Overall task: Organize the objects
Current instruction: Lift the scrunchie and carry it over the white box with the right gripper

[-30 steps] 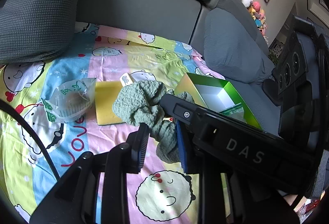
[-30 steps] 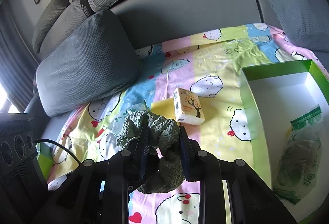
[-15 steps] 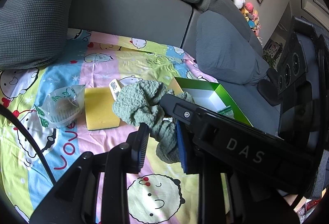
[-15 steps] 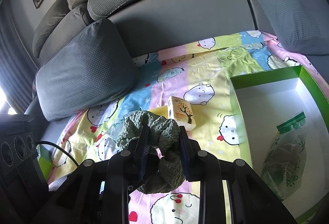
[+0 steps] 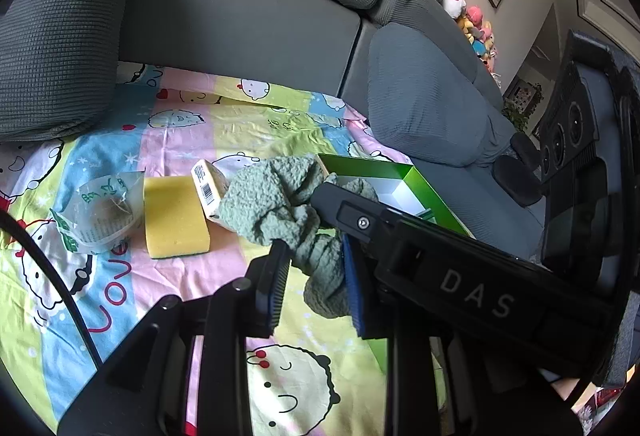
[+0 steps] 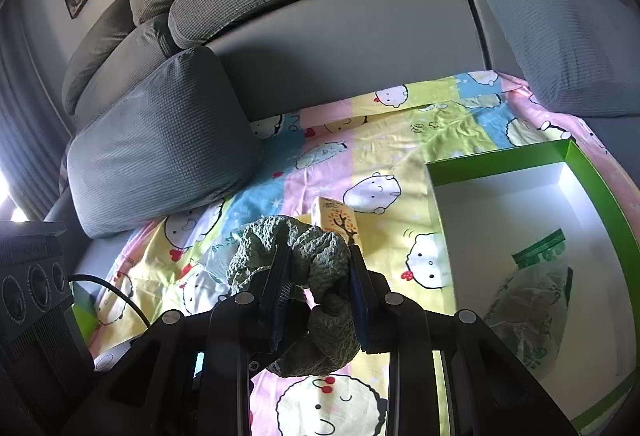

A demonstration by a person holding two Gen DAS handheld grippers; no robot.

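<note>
Partly hidden: in the left wrist view the right gripper's black body crosses the frame from 3 o'clock and covers most of the green box (image 5: 416,182), of which only a corner of the green wall and white floor shows. The green cloth (image 5: 280,204) is a crumpled, nubbly terry bundle, bunched into a thick twist. Both tools clench it: the left gripper (image 5: 314,276) has its blue-padded jaws pressed on the lower twist, and the right gripper (image 6: 318,286) grips the same cloth between its pads, the bundle bulging above and hanging below them. The cloth is held off the cartoon-print sheet (image 6: 400,140), at 9 o'clock of the box. On the sheet, at 10 o'clock of the left gripper, lie a yellow sponge block (image 5: 174,216) with a thin green underside, a small printed carton (image 5: 206,188) with a barcode leaning against the sponge's right edge, and a crinkled clear bag (image 5: 98,214) with green print; its contents are hard to make out. In the right wrist view the box is open, shallow, white inside, cut off at the right edge, and holds one similar clear bag (image 6: 532,312) at 4 o'clock. Grey waffle-weave cushions (image 6: 160,140) flank the sheet.
</note>
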